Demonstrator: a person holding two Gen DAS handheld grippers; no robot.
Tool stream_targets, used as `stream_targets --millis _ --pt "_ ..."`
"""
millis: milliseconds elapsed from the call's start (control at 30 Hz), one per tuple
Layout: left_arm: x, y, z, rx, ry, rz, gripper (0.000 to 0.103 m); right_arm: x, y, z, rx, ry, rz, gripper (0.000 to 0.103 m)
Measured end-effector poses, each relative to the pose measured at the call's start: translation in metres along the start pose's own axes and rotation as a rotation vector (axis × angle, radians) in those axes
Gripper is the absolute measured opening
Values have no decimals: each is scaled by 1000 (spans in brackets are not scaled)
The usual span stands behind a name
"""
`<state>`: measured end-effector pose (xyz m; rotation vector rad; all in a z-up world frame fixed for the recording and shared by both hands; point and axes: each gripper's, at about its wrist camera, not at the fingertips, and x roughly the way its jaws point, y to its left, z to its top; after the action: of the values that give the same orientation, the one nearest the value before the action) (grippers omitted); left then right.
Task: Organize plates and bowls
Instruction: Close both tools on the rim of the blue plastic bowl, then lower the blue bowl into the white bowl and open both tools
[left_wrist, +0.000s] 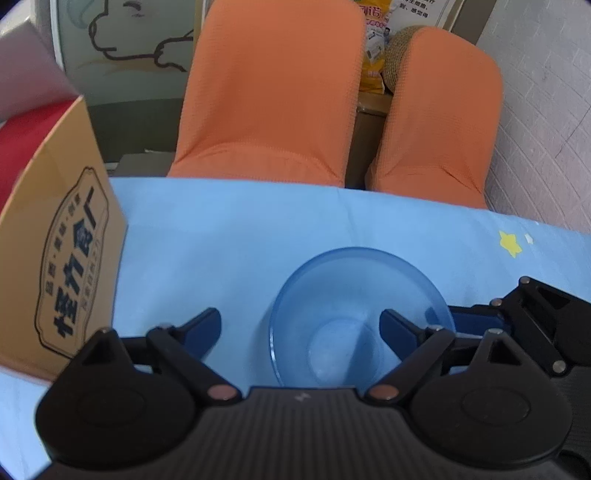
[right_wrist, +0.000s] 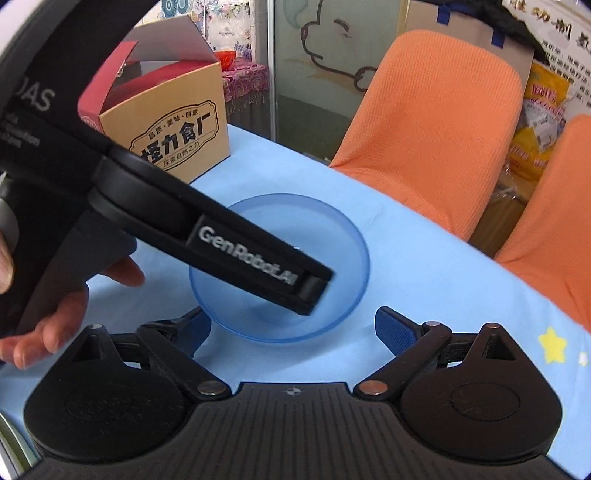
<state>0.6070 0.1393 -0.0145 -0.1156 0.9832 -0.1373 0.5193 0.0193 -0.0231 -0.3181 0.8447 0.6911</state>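
Left wrist view: my left tongs (left_wrist: 300, 325) hang spread wide over the blue bowl (left_wrist: 360, 317), one blue pad (left_wrist: 400, 330) inside the rim and the other (left_wrist: 201, 330) outside it, neither pressing on anything I can make out. Right wrist view: my right tongs (right_wrist: 291, 325) are just as wide apart and empty, poised at the bowl's (right_wrist: 332, 236) near edge while the left tool reaches across it from above.

The bowl sits upright on the blue tabletop (left_wrist: 221, 236), alone, with a cardboard box (left_wrist: 62, 258) to one side and two orange chairs (left_wrist: 269, 92) beyond. It looks like thin see-through plastic: light, fairly stiff, smooth and likely slippery, so I judge a pinch across the rim wall, one pad inside and one outside, the surest hold. No plates are in sight.
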Motion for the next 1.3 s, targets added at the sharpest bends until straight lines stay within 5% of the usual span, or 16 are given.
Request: stream_targets --millis 67,167,500,800,1100,1300 --pt "2 -10 0 64 -12 43 60 4 -1 0 10 -9 -3 103" --pt "-4 -17 -3 104 -14 23 41 5 -5 -3 37 -24 14 103" --pt "-103 -85 -32 136 -168 -58 41 -98 -1 -25 16 -157 -87 103" --pt "-197 -166 -148 220 -195 -215 41 -226 44 -122 31 -254 -179 103" --pt "-215 -219 -258 331 -144 -338 41 -277 89 -231 155 -294 -269 103" --pt "-200 -232 -271 370 -123 -313 41 -270 96 -265 223 -305 -327 103"
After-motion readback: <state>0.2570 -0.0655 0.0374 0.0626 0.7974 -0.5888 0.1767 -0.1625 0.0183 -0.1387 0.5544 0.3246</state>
